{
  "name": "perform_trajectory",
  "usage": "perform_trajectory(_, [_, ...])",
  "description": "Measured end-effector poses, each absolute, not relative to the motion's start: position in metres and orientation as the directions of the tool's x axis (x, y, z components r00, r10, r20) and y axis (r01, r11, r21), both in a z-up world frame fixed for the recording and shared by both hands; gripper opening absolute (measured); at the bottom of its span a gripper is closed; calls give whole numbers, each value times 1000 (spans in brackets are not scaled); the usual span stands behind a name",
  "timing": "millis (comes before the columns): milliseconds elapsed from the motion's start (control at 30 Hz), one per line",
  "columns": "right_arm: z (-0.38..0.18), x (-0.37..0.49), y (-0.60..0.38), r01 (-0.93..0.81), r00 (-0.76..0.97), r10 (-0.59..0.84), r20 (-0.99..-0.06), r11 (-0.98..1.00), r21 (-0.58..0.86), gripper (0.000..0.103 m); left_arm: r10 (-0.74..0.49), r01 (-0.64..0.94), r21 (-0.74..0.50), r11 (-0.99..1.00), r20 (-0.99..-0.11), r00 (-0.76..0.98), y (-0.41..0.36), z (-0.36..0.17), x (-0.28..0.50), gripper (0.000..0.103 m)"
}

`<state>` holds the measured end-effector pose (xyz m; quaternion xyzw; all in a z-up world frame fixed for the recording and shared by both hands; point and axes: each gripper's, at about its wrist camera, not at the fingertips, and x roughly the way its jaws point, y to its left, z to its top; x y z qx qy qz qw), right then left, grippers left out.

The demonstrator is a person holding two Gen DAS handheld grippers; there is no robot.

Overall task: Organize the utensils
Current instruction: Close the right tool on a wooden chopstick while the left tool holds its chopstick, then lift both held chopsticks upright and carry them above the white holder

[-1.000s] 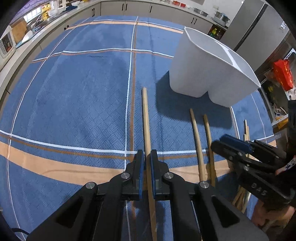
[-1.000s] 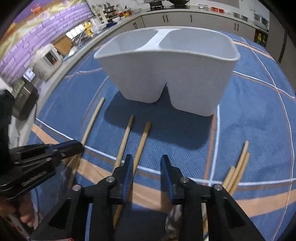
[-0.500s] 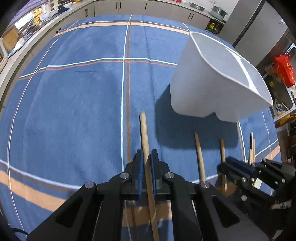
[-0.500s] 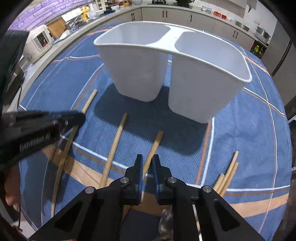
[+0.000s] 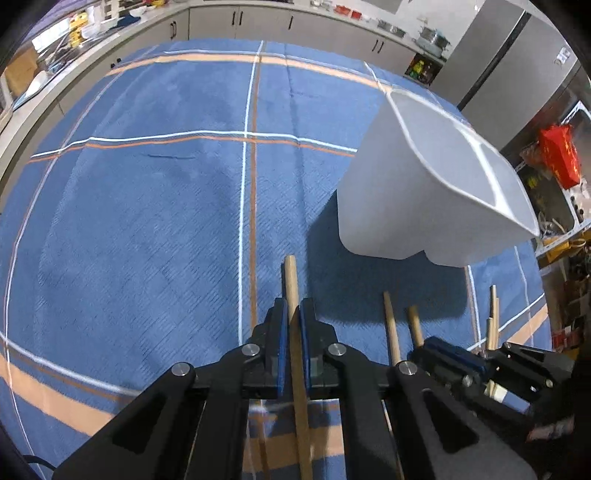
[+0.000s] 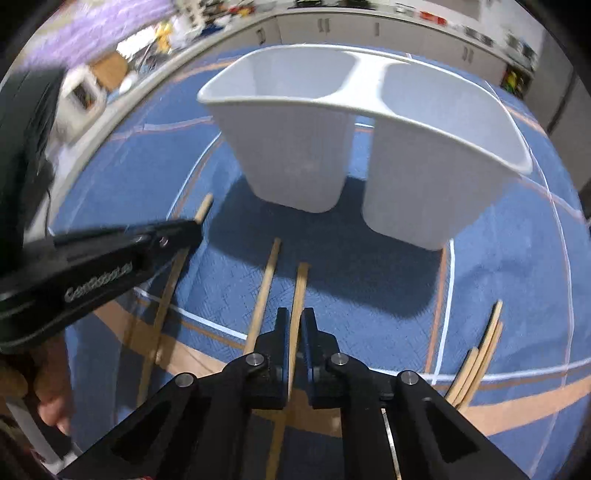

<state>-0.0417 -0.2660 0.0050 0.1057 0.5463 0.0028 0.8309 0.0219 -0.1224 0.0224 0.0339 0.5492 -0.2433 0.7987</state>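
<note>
My left gripper [image 5: 291,314] is shut on a long wooden stick [image 5: 290,280] whose tip pokes out past the fingers, above the blue cloth. My right gripper [image 6: 294,321] is shut on another wooden stick [image 6: 300,284], seen in the left wrist view [image 5: 414,325] too. A white two-compartment holder [image 6: 365,122] stands just beyond both sticks and looks empty; it also shows at the right of the left wrist view [image 5: 424,199]. The left gripper also appears at the left of the right wrist view [image 6: 184,230].
One more wooden stick [image 6: 264,288] lies on the cloth between the two held ones. Several thin sticks [image 6: 480,350] lie in a bundle at the right. Kitchen counters and cabinets [image 5: 258,18] run along the far edge, a fridge [image 5: 509,62] at the far right.
My right gripper closed on its stick. Both grippers have risen and moved forward toward the white holder, each carrying its stick.
</note>
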Motion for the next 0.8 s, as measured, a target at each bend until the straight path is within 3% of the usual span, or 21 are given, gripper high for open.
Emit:
perform_trajectory(233, [37, -66, -275, 129, 546, 176, -819, 948, 290, 6, -377, 435, -202, 878, -852, 364, -102, 58, -8, 6])
perform_trajectory(800, [122, -182, -296, 108, 765, 138, -630, 935, 337, 6, -416, 438, -151, 886, -678, 606, -61, 153, -108, 6])
